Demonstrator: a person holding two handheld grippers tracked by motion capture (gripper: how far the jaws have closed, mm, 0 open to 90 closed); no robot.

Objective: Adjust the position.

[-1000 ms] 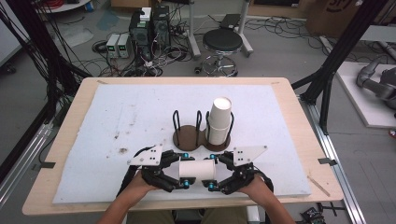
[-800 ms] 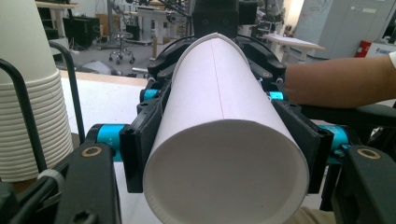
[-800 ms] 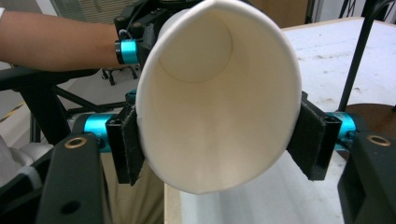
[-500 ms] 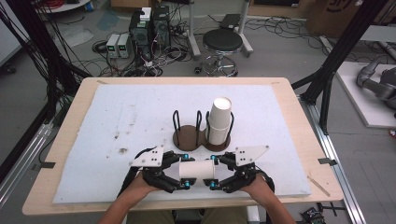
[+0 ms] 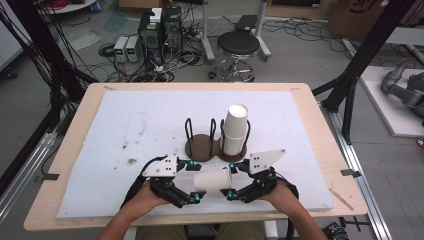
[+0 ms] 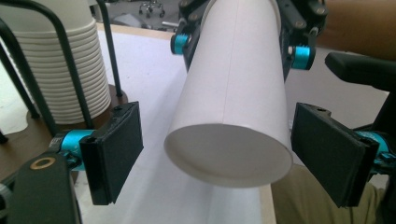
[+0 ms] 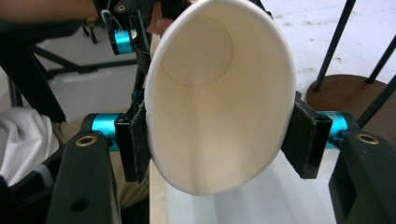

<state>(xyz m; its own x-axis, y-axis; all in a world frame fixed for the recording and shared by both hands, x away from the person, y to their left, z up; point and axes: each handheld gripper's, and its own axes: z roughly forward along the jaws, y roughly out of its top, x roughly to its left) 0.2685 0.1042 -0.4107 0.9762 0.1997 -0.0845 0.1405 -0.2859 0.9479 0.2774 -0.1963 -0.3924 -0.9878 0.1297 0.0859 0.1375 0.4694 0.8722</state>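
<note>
Paper cup point(image 5: 212, 180) squeezed in right tool point(image 5: 230, 182); left tool point(image 5: 192, 180) just opened around it.

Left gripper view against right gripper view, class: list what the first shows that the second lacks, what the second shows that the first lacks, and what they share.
Left gripper view alone: the closed base of the paper cup, the stack of cups in its wire holder, and the left gripper with its jaws, which have just been opening, clear of the cup on both sides.

Right gripper view alone: the cup's open mouth and inside, squeezed oval by the right gripper.

Both: the same cup lying sideways, the white mat and the other gripper beyond.
</note>
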